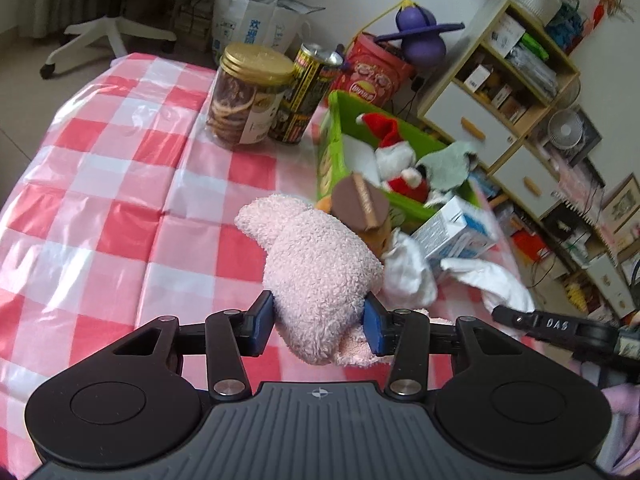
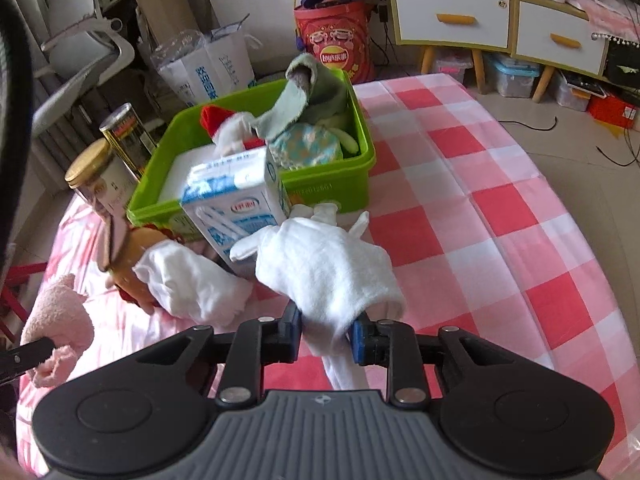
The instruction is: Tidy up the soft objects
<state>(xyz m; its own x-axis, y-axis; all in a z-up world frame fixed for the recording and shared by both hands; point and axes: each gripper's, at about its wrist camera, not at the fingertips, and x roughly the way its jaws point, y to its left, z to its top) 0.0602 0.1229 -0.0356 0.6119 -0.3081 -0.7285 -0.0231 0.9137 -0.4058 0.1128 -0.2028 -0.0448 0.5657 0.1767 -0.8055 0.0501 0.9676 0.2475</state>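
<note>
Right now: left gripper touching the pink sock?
Touching. Left wrist view shows the left gripper with both blue pads pressed into the pink sock, pinching it from either side.

Fuzzy pink cloth (image 1: 320, 276), glossy plastic tablecloth (image 1: 120, 184), smooth green plastic bin (image 2: 256, 184)

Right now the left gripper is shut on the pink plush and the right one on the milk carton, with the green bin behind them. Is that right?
Not quite. The right gripper is shut on a white glove, not the milk carton, which stands free in front of the green bin; the right wrist view shows this. The left gripper is indeed shut on the pink plush.
</note>
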